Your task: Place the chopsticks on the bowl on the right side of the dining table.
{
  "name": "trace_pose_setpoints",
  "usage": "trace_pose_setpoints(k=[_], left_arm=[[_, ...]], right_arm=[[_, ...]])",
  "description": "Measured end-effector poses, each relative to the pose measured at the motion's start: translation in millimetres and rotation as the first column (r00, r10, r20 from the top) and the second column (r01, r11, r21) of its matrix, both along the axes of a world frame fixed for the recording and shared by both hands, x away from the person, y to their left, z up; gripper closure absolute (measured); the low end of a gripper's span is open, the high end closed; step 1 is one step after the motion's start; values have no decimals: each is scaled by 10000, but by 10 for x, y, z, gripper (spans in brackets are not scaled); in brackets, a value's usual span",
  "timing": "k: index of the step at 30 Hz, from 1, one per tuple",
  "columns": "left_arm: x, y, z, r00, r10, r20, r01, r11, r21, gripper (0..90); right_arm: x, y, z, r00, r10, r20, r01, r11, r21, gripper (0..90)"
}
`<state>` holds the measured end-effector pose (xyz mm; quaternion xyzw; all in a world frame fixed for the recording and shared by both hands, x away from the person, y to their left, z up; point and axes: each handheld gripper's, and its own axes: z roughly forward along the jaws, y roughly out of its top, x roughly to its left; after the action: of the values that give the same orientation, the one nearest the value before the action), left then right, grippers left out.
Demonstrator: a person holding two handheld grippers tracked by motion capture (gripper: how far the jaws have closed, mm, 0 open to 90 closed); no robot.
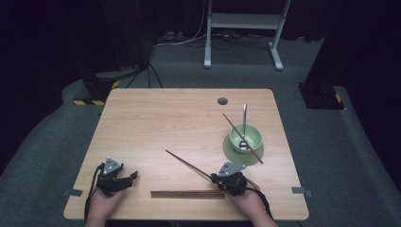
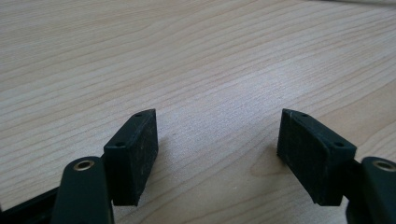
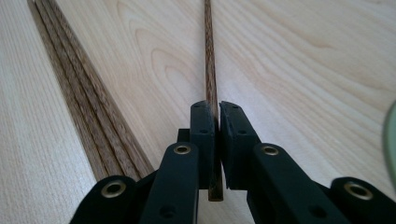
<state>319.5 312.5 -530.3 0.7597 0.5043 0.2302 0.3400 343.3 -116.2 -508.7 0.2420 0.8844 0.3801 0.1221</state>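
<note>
Pale wood bench (image 1: 156, 123) in a dark room; right hand-held gripper (image 3: 216, 122) clamps a chopstick (image 3: 208, 60) pointing toward 10 o'clock, left hand-held gripper (image 2: 217, 135) gapes wide; the high view adds a green bowl (image 1: 246, 137) at 2 o'clock.

Hidden and cut-off parts

In the high view the hands (image 1: 246, 201) ran off the bottom edge, forearms out of sight, and what lay inside the bowl (image 1: 245, 137) was too small to tell. In the right gripper view the chopstick (image 3: 208, 56) ran out past the top edge, its lower stretch was covered by the jaws, and the saucer (image 3: 391, 140) was a blurred green sliver cut by the right edge. The stack (image 3: 74, 84) of sticks vanished behind the gripper.
</note>
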Motion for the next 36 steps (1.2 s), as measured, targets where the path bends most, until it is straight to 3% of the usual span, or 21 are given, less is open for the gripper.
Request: trace_pose_setpoints(k=[3,20,31,36], left_arm=[[2,2,0,10000,11,-36,-11,10000,-39,290],[0,0,0,10000,-1,-7,1,10000,-12,291],[1,2,-1,10000,0,-24,0,10000,-28,291],[4,4,0,10000,-13,-41,13,10000,-35,290]], right_arm=[[4,-38,40,9999,-146,72,144,9995,271,846],[-35,-112,196,9959,-437,789,385,9971,662,847],[-20,-293,322,9833,-1188,1381,1026,9876,1190,847],[11,-403,354,9781,-1527,1413,1330,9812,1399,847]])
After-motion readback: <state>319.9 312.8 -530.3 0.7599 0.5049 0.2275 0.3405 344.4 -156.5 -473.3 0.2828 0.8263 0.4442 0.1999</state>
